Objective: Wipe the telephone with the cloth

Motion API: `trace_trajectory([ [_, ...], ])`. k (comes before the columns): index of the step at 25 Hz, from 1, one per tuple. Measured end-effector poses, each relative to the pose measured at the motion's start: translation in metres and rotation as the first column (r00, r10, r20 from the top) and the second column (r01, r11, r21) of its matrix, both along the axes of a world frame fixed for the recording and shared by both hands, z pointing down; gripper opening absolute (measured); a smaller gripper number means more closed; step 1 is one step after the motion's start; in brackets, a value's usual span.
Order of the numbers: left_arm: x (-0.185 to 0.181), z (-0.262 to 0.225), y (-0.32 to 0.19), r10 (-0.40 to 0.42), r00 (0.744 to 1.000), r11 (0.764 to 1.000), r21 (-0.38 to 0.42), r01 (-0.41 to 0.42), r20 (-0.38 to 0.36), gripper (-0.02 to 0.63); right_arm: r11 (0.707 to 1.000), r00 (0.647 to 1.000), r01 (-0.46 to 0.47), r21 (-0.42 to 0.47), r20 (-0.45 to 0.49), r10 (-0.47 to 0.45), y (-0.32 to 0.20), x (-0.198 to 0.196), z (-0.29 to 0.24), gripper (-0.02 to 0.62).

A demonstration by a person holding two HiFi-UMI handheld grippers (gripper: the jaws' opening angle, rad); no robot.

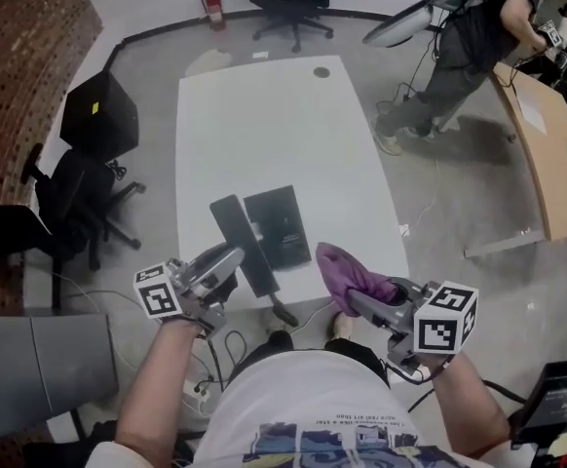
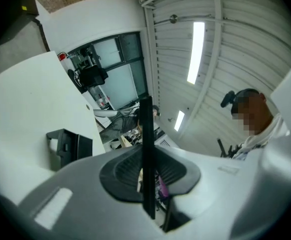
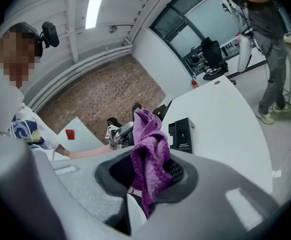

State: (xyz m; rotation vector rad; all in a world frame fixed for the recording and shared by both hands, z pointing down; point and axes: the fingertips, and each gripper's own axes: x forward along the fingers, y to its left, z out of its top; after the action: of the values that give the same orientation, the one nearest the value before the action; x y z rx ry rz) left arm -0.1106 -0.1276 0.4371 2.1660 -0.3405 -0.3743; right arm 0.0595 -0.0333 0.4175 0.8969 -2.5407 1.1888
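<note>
The left claw is seen pressed together on a thin black slab, which is gripped edge-on between its jaws and lies just beside the telephone. The telephone is set on the white table close to its near edge, between the two claws. A purple cloth is pinched in the right claw; it is bunched up above the jaws and held near the telephone's right side
</note>
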Motion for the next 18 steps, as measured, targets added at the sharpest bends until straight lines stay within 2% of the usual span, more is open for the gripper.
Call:
trace_trajectory([
  [5, 0.001, 0.033, -0.01, 0.048, 0.999, 0.997, -0.056, -0.049, -0.005, 0.08, 0.998, 0.998, -0.059, 0.016, -0.019, 0.06, 0.006, -0.007, -0.001, 0.083],
  [11, 0.006, 0.077, -0.021, 0.089, 0.995, 0.99, -0.108, -0.085, 0.033, 0.08, 0.991, 0.991, -0.132, -0.005, -0.037, 0.131, 0.015, -0.004, 0.002, 0.083],
  [18, 0.018, 0.107, -0.031, 0.094, 0.995, 0.983, -0.161, -0.09, 0.015, 0.08, 0.985, 0.985, -0.168, -0.038, -0.053, 0.166, 0.023, -0.005, 0.004, 0.083],
])
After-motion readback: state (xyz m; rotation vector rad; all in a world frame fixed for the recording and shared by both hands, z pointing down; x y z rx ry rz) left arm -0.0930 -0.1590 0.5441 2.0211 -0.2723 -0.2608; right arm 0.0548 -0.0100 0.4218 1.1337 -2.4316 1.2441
